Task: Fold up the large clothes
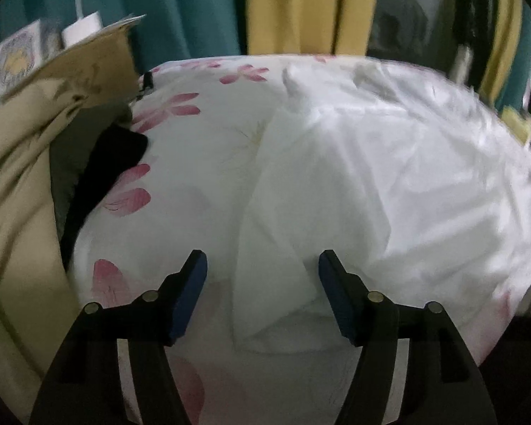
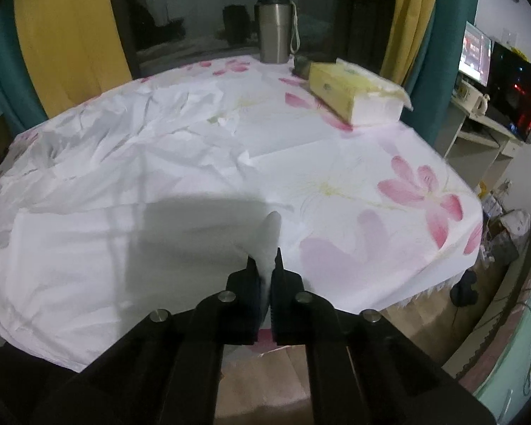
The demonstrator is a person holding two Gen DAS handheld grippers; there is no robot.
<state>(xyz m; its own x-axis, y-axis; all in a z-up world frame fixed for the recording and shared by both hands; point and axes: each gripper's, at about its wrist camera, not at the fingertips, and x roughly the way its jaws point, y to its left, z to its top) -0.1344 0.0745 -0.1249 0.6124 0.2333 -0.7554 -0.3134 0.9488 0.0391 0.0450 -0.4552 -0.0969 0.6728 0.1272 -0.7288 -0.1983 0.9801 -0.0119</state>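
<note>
Right gripper (image 2: 265, 258): its two jaws are standing closed, pinching a raised fold of the white garment (image 2: 106, 241) near the front edge of the table; a peak of cloth is sticking up past the fingertips.
Left gripper (image 1: 262, 265): its two blue-padded fingers (image 1: 191, 297) are standing wide apart, hovering over a creased flap of the same garment; nothing is being pressed between them.
White garment: one piece, lying crumpled and spread over most of the table, reaching from the front edge toward the far side.
Tablecloth (image 2: 371, 191): one, white with pink flowers, covering the table and showing bare toward the right edge and far corner.
Tissue pack (image 2: 357, 95): one, yellow, lying near the far right corner.
Steel tumbler (image 2: 274, 32): one, standing upright at the far edge, just behind the tissue pack.
Curtains (image 1: 290, 7): yellow and teal panels hanging behind the table.
Cardboard box (image 1: 88, 60): one, sitting beside the table's left edge.
</note>
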